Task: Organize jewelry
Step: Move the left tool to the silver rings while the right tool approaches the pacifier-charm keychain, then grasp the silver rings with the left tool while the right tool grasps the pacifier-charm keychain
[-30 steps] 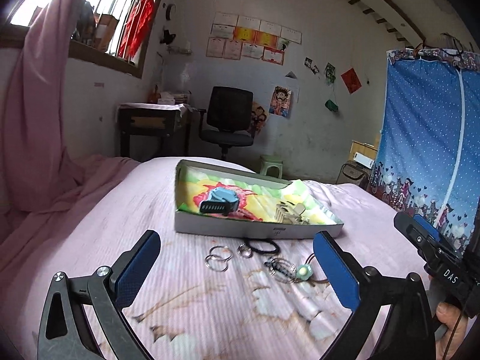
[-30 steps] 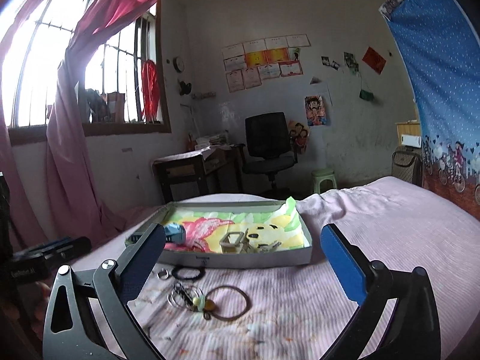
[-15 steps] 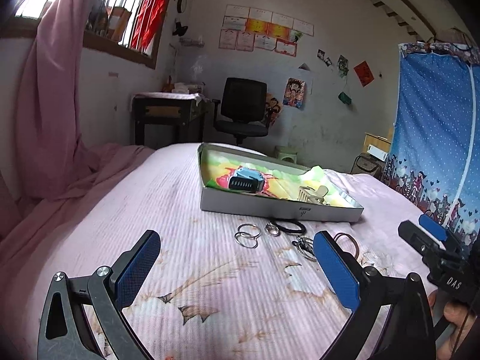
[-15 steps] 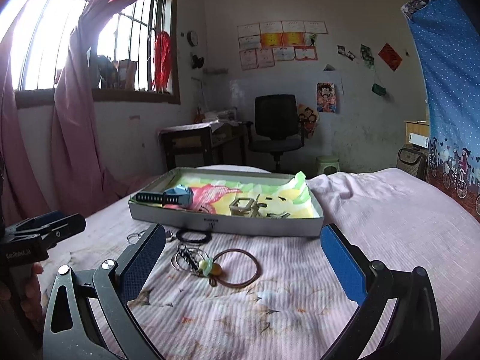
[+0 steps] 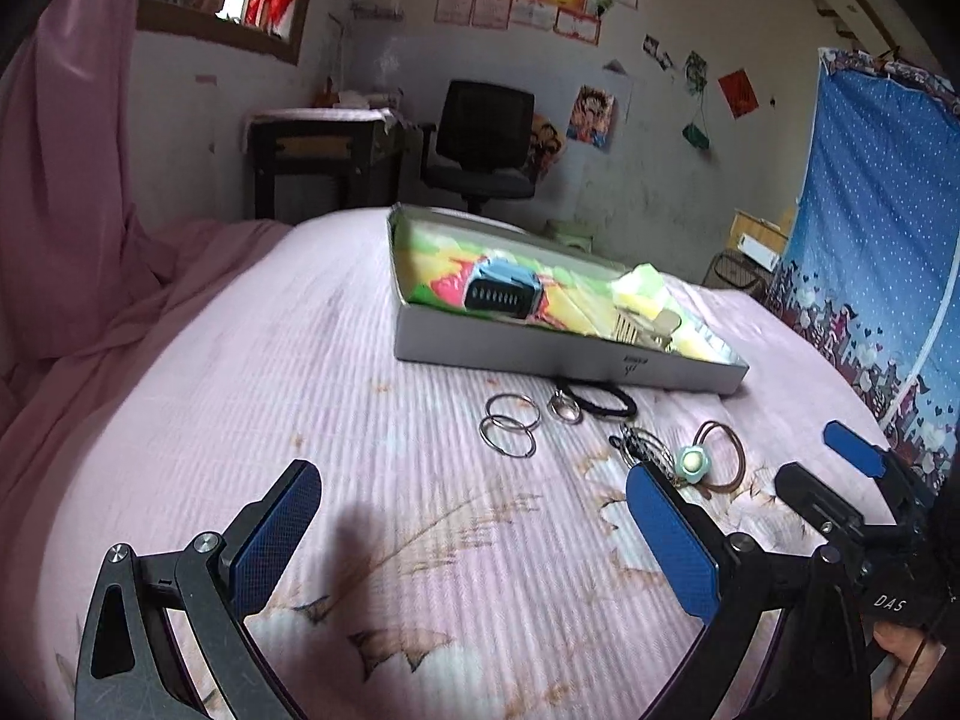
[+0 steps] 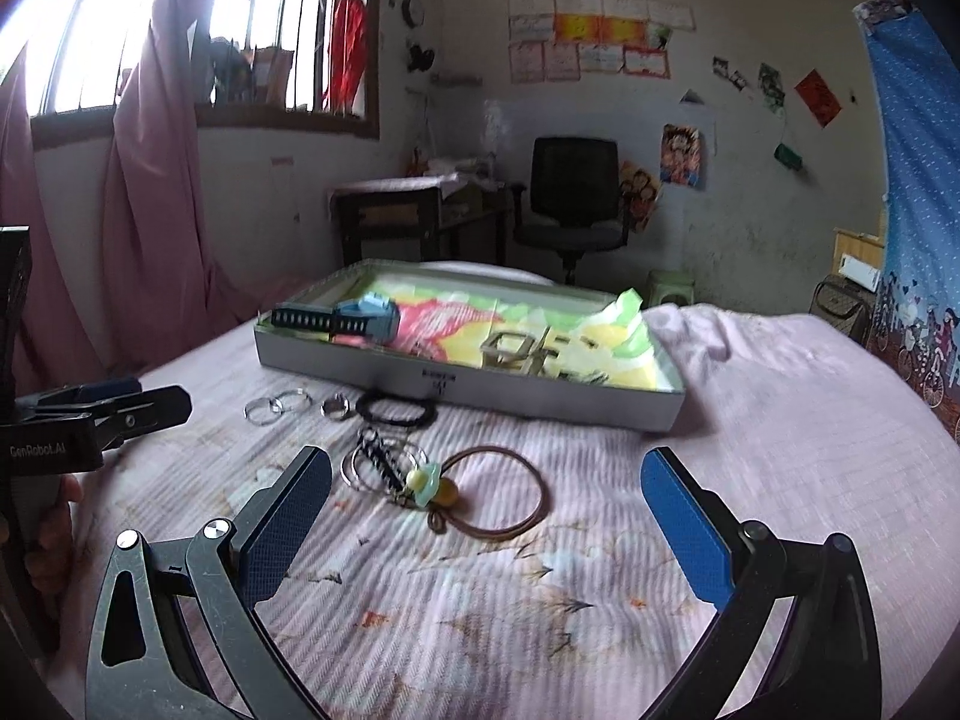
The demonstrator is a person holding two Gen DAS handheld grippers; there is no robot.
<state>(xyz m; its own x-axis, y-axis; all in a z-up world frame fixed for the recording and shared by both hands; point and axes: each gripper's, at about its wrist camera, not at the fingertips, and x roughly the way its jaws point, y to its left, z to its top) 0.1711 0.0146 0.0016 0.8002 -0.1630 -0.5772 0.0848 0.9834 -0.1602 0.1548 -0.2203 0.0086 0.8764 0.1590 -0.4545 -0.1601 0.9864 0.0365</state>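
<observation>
Jewelry is only partly sorted so far, judging by how things lie: a blue watch [image 6: 366,317] and a couple of pale hair clips [image 6: 522,354] are already sitting in the shallow box [image 6: 468,390] on the pink bedsheet [image 6: 780,420], while the rest is laid out on the sheet just in front of the box wall. Still outside are two linked silver rings [image 5: 507,425], a smaller ring [image 5: 566,409], a black hair tie [image 5: 600,403], a bunch of thin hoops with a dark charm [image 6: 378,463], and a brown hair band with a green flower bead [image 6: 480,495]. So roughly half the job looks left, give or take. Both tongs are spread wide and nothing is held in either: the left gripper [image 5: 474,537] hangs over bare sheet with the silver rings well ahead of it, and the right gripper [image 6: 486,519] is lined up so the brown band and bead lie just beyond its pads. Room-wise it's pretty forgiving, plenty of soft open sheet is seen on all sides and the bed edges are well off. The tight spots would be the box's near wall, which the black tie almost touches, and the hoop bunch lying against the bead, so two things could easily get snagged at once. The two grippers are also fairly near each other.
</observation>
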